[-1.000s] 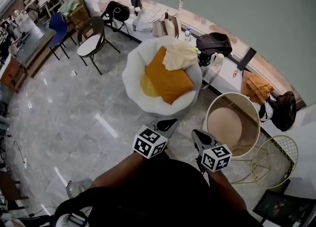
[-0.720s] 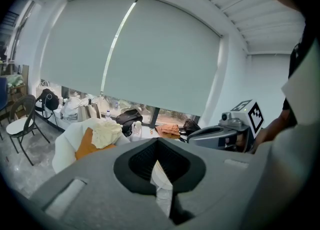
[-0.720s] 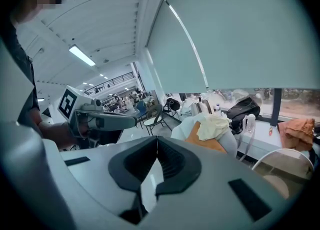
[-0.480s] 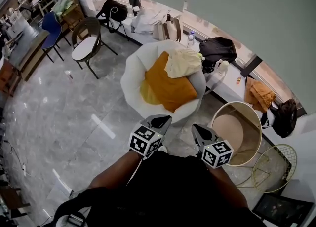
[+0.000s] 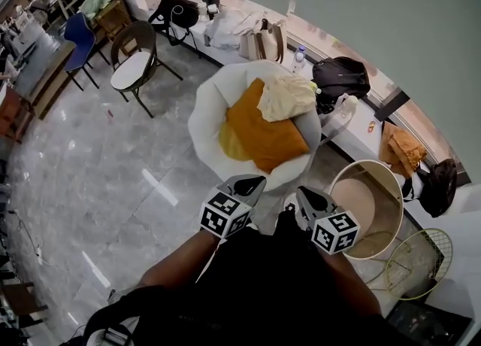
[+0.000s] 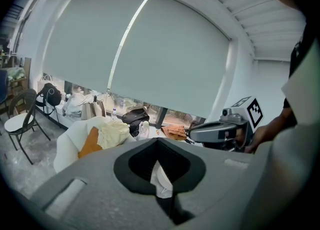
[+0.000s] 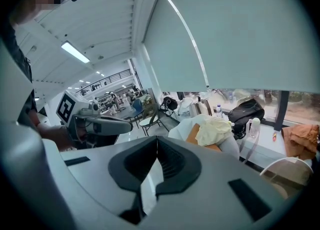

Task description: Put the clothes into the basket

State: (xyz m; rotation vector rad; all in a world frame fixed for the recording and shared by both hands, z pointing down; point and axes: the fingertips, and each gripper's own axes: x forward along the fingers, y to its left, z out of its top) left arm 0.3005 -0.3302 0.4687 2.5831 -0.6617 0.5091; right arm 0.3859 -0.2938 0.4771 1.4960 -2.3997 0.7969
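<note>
An orange garment (image 5: 263, 134) and a pale yellow garment (image 5: 287, 98) lie piled on a white round armchair (image 5: 207, 104). A round beige basket (image 5: 387, 175) stands on the floor to the chair's right, with nothing visible inside. My left gripper (image 5: 248, 185) and right gripper (image 5: 307, 198) are side by side just short of the chair's near edge, both shut and empty. In the left gripper view the jaws (image 6: 157, 141) point at the chair (image 6: 70, 139). The right gripper's (image 7: 156, 139) own view shows the yellow garment (image 7: 214, 130) ahead.
A long ledge behind the chair holds a black bag (image 5: 340, 75), other bags and another orange cloth (image 5: 398, 145). A wire basket (image 5: 421, 258) sits at the far right. A chair with a white seat (image 5: 135, 66) and a blue chair (image 5: 79, 36) stand to the left on the grey tiled floor.
Both grippers and my view have moved forward toward the white armchair, which now lies closer. The jaws stay shut and empty. The clothes have not moved.
</note>
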